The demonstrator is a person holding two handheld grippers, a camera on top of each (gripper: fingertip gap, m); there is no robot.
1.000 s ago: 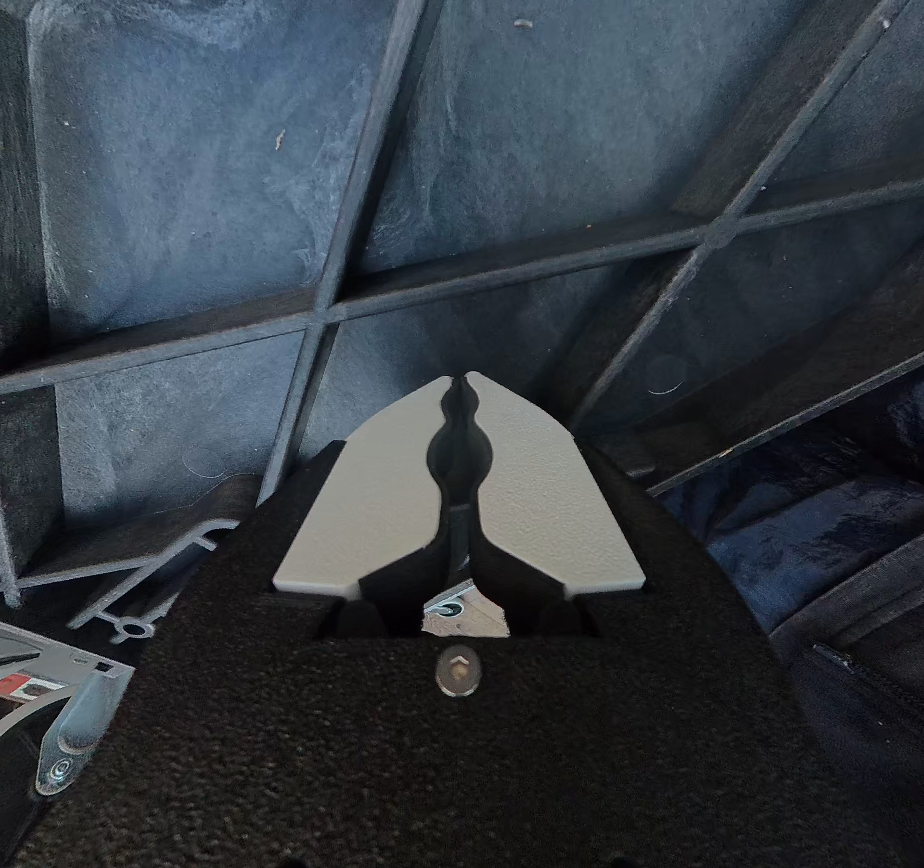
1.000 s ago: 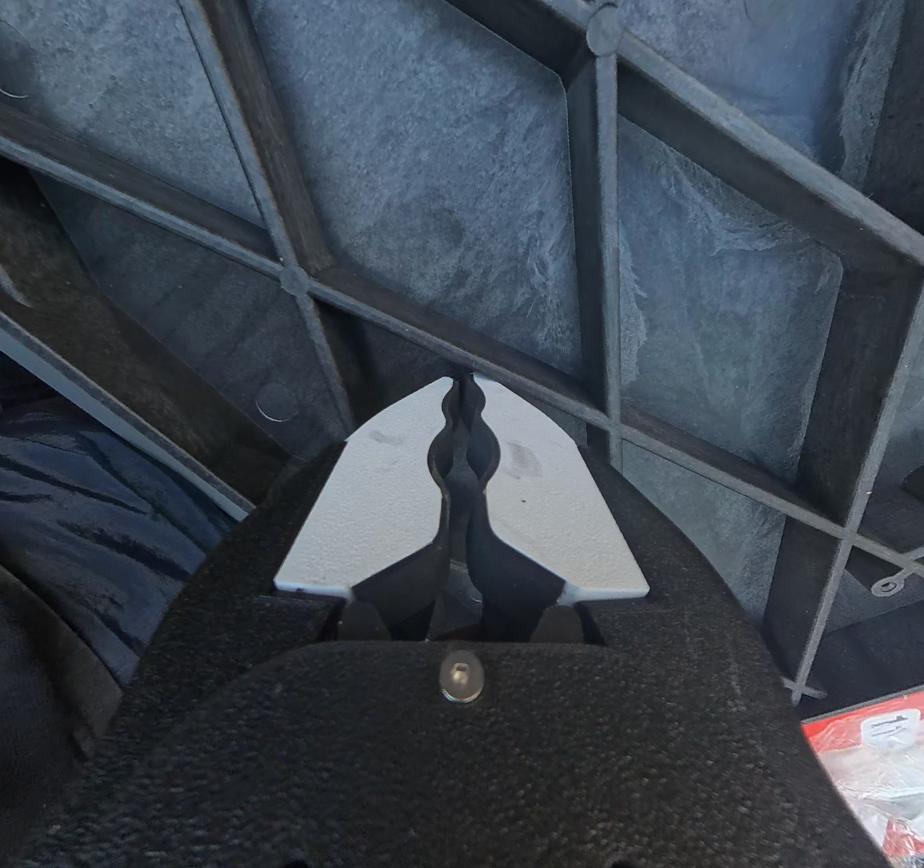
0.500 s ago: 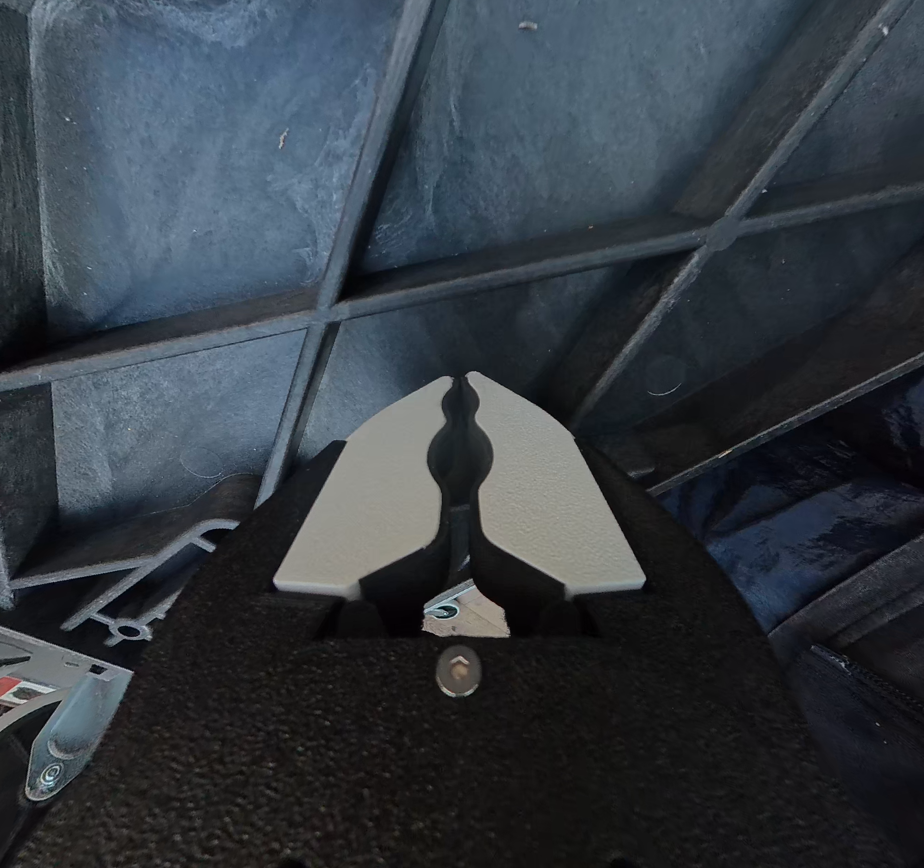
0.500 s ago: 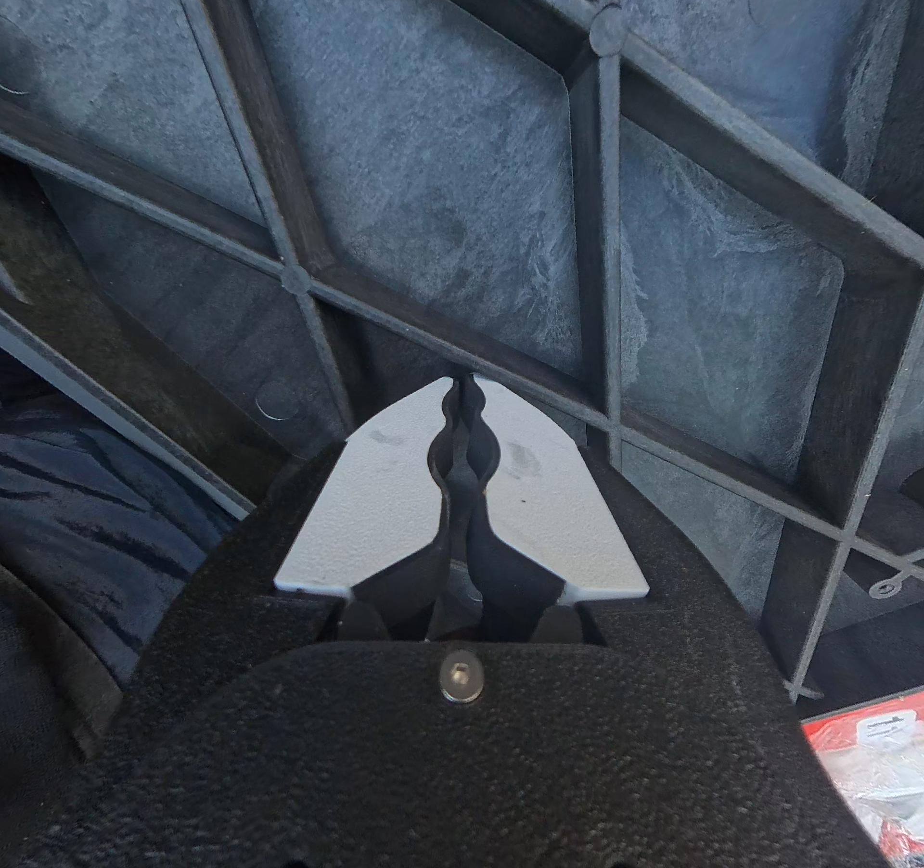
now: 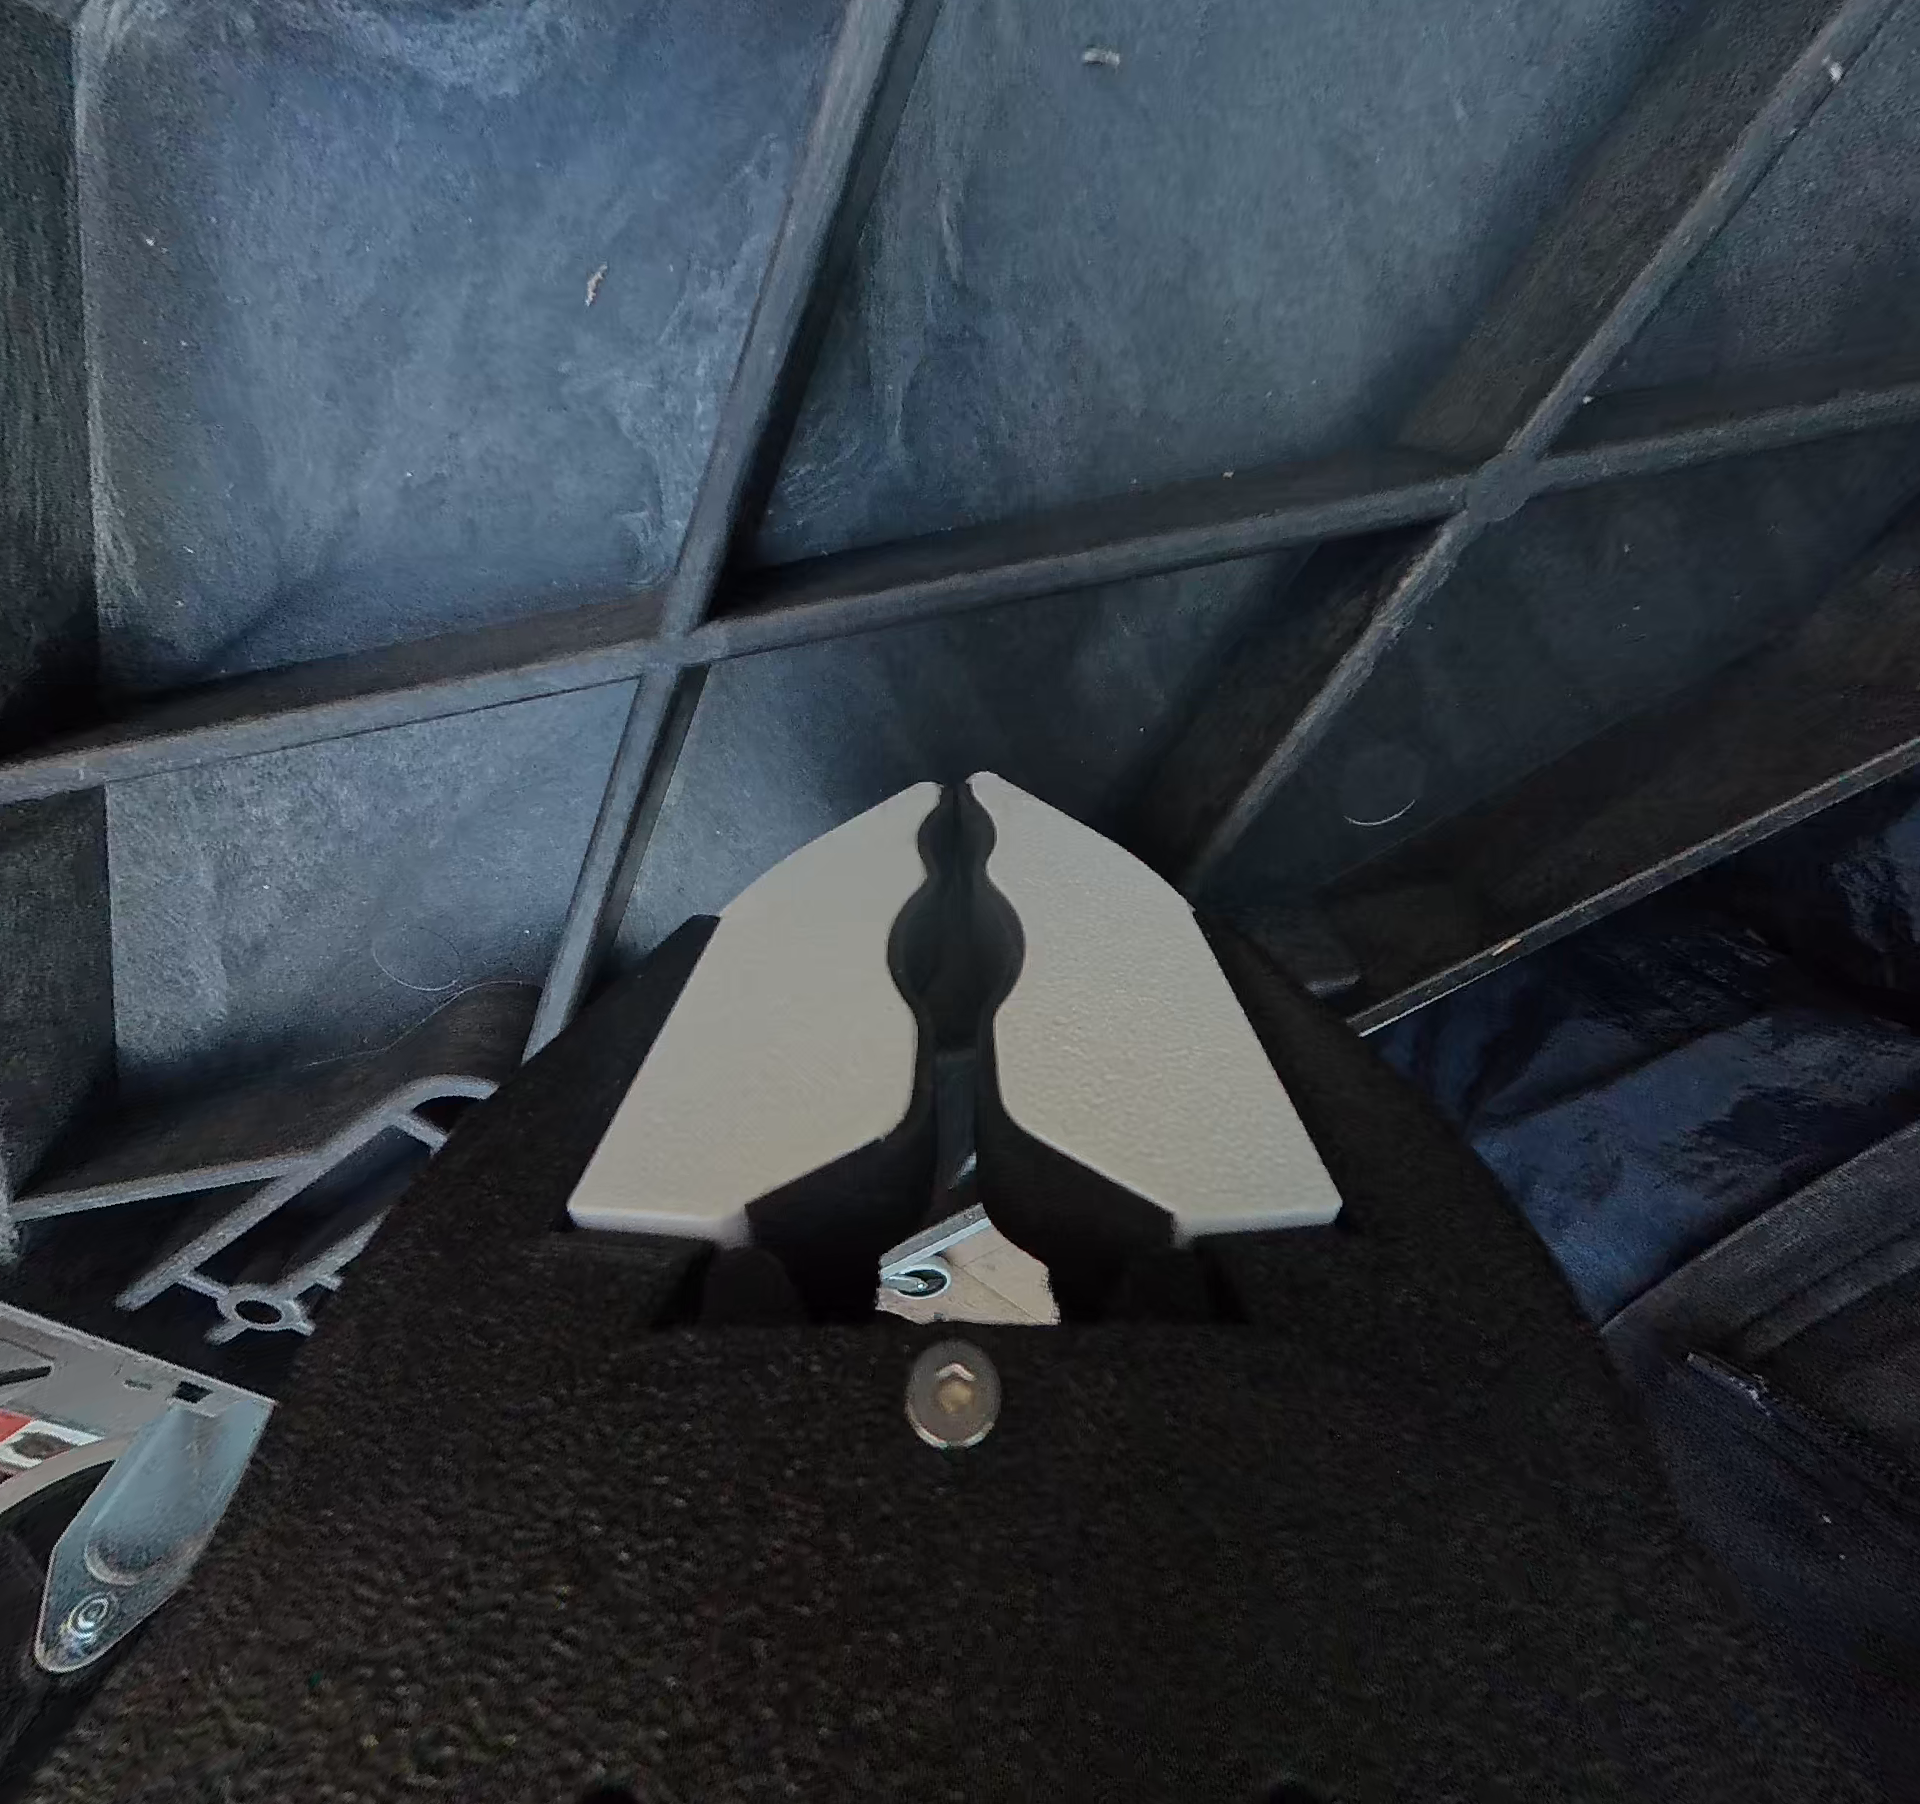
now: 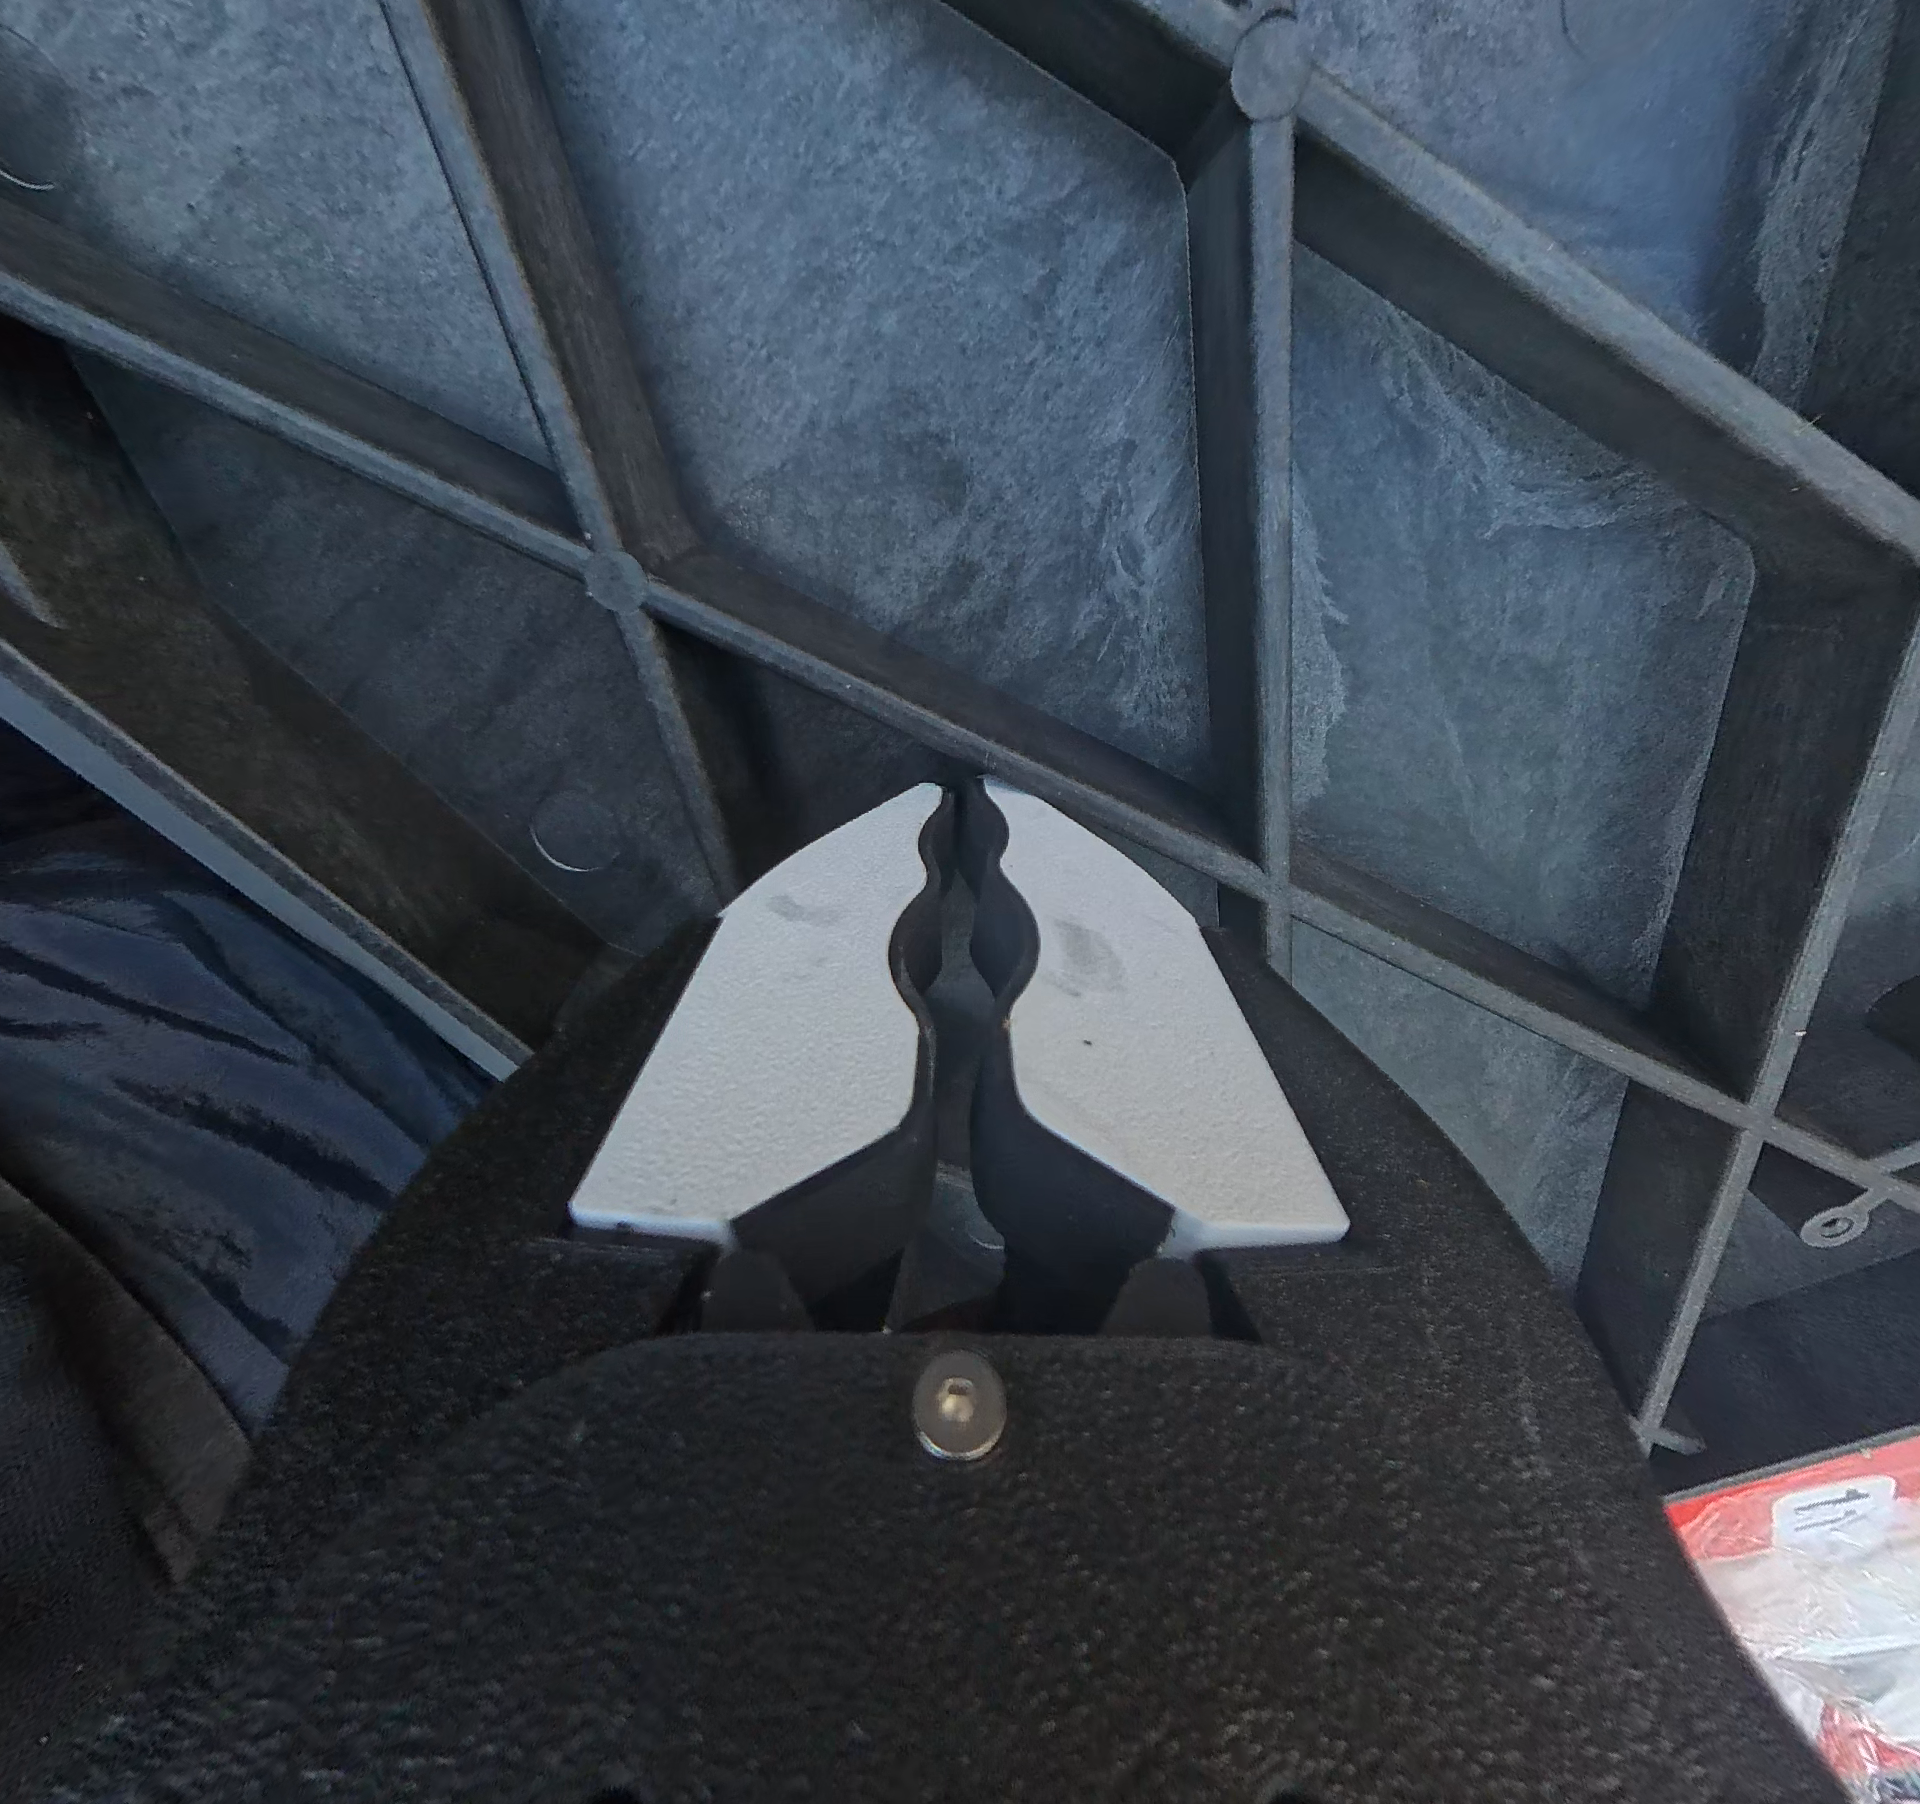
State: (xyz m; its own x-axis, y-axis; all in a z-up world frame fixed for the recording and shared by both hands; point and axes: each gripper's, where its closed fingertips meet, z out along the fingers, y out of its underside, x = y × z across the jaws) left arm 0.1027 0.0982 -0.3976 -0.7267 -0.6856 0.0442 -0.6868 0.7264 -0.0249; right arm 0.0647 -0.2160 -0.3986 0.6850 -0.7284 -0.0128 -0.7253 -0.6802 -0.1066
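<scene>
Left gripper [image 5: 958, 786]: two pale fingers, jaws closed tip to tip, nothing between them. Tips sit close against a dark ribbed plastic panel [image 5: 416, 383], near one rib crossing [image 5: 673, 651]; a second crossing [image 5: 1496, 495] lies up right. Dark blue fabric [image 5: 1683, 1110] lies past the panel's lower right edge. One metal bracket [image 5: 135, 1505] at lower left.

Right gripper [image 6: 962, 786]: two pale fingers, jaws closed, empty, tips just short of a diagonal rib [image 6: 1039, 746] of the same kind of ribbed panel. Two round rib junctions counted [image 6: 613, 578], [image 6: 1270, 67]. Dark fabric [image 6: 187, 1048] lower left; one red-edged plastic packet [image 6: 1829, 1588] lower right. Little free room ahead of either gripper.
</scene>
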